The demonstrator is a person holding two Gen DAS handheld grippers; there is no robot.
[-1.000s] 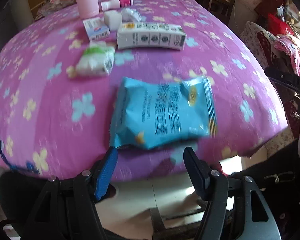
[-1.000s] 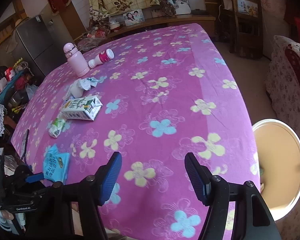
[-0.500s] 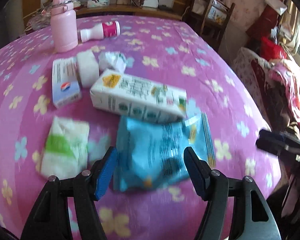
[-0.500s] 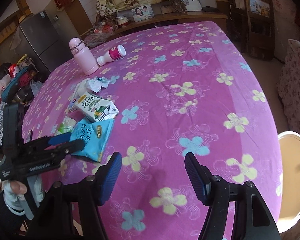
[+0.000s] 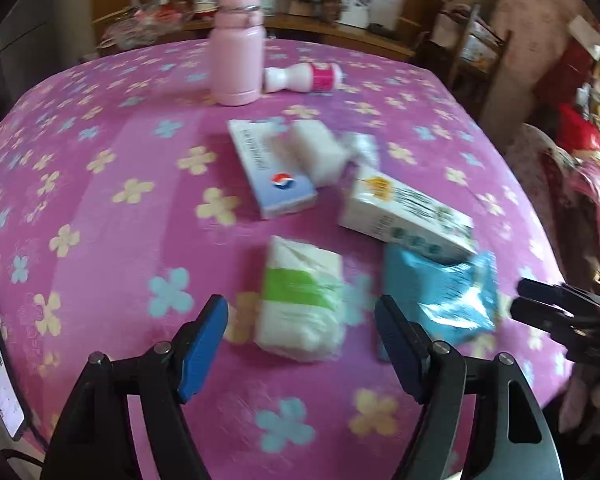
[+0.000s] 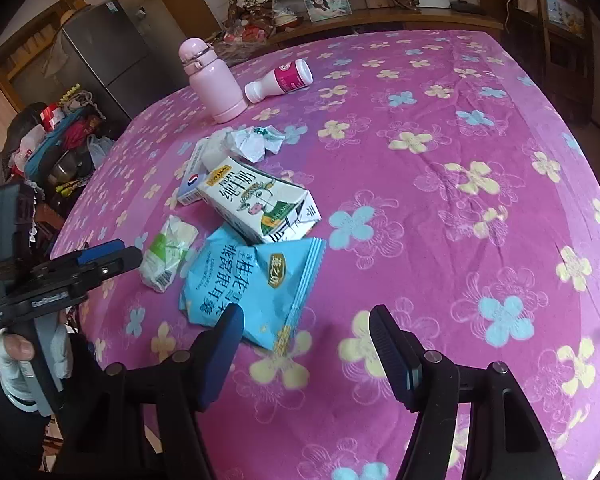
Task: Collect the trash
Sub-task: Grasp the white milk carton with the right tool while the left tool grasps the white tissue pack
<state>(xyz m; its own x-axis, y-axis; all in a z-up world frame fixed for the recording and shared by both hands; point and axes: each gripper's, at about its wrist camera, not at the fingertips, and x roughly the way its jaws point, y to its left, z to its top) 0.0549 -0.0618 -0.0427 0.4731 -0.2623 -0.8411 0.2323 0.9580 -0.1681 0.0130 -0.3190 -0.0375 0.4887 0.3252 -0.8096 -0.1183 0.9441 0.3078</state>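
Both grippers hang over the near edge of a table covered in a purple flowered cloth [image 6: 440, 128], each one tipped down at the litter.

The left gripper [image 5: 300, 334] has its jaws spread, and they have just been opening wider. Nothing is pinched. A white-and-green tissue pack [image 5: 302, 300] lies on the cloth just ahead of the blue pads and in line with the gap between them, not touched by either pad. Off to the right of that gripper lies a blue snack bag [image 5: 440, 292], and a milk carton [image 5: 406, 210] sits on the bag's far end. Further ahead are a small blue-and-white box [image 5: 270, 172], a white block [image 5: 320, 150] beside it and some crumpled paper [image 5: 362, 148]. Beyond those a pink flask [image 5: 238, 46] stands upright with a small white-and-pink bottle [image 5: 304, 77] lying on its side next to it.

The right gripper [image 6: 306, 340] also has its jaws apart and holds nothing. The near corner of the snack bag [image 6: 256, 284] reaches in by its left pad; I cannot tell whether they touch. The carton [image 6: 260, 200] is ahead and left of it, the tissue pack [image 6: 168, 252] further left still. At the far left, a hand [image 6: 16, 350] grips the handle of the left gripper [image 6: 112, 254].
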